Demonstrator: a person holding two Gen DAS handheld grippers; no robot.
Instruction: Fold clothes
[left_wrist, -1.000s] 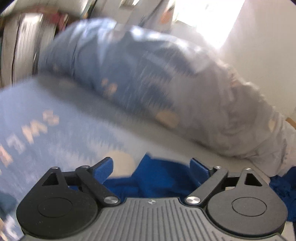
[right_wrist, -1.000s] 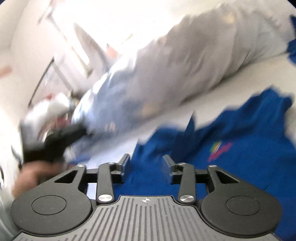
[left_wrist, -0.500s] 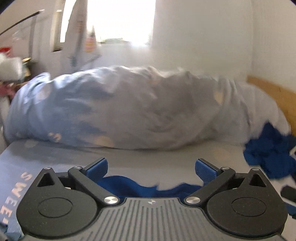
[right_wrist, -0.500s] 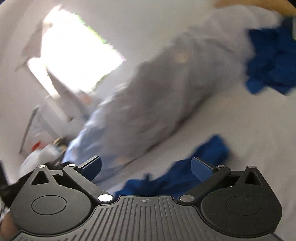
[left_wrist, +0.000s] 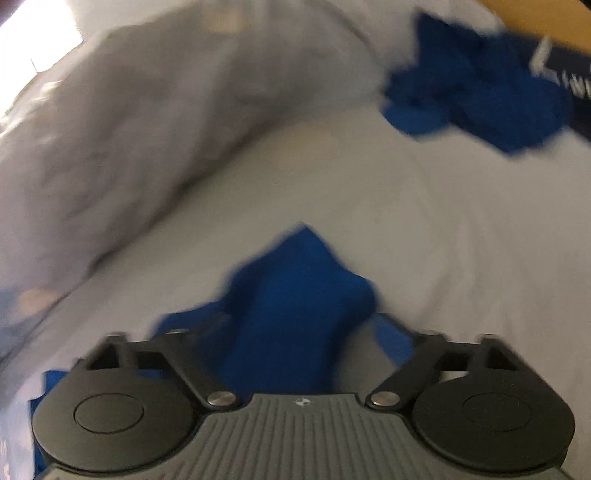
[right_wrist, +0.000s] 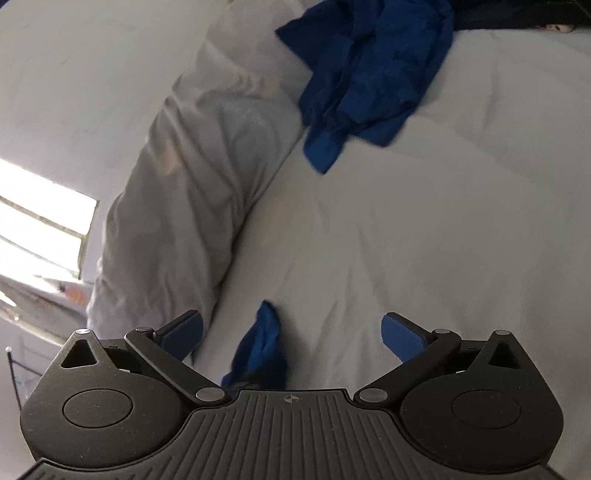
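Note:
A blue garment (left_wrist: 295, 302) lies on the pale bed sheet (left_wrist: 424, 221), right in front of my left gripper (left_wrist: 280, 328). Its cloth runs between the jaws, which are closing but still stand apart; the blue pads blur into the fabric. My right gripper (right_wrist: 291, 334) is wide open above the sheet (right_wrist: 424, 221). Only a narrow tip of blue cloth (right_wrist: 262, 343) shows low between its pads, touching neither. A second, crumpled blue garment (left_wrist: 472, 92) (right_wrist: 369, 74) lies farther off near the head of the bed.
A rolled grey-white duvet (left_wrist: 129, 129) (right_wrist: 192, 177) runs along the left side of the bed. A wooden headboard (left_wrist: 535, 22) and a dark item with white lettering (left_wrist: 554, 74) sit at the far right. A bright window (right_wrist: 37, 221) is on the left.
Both views have swung and rolled toward the head of the bed and dipped lower. The right jaws went from half shut to wide. The left jaws have narrowed around the blue cloth.

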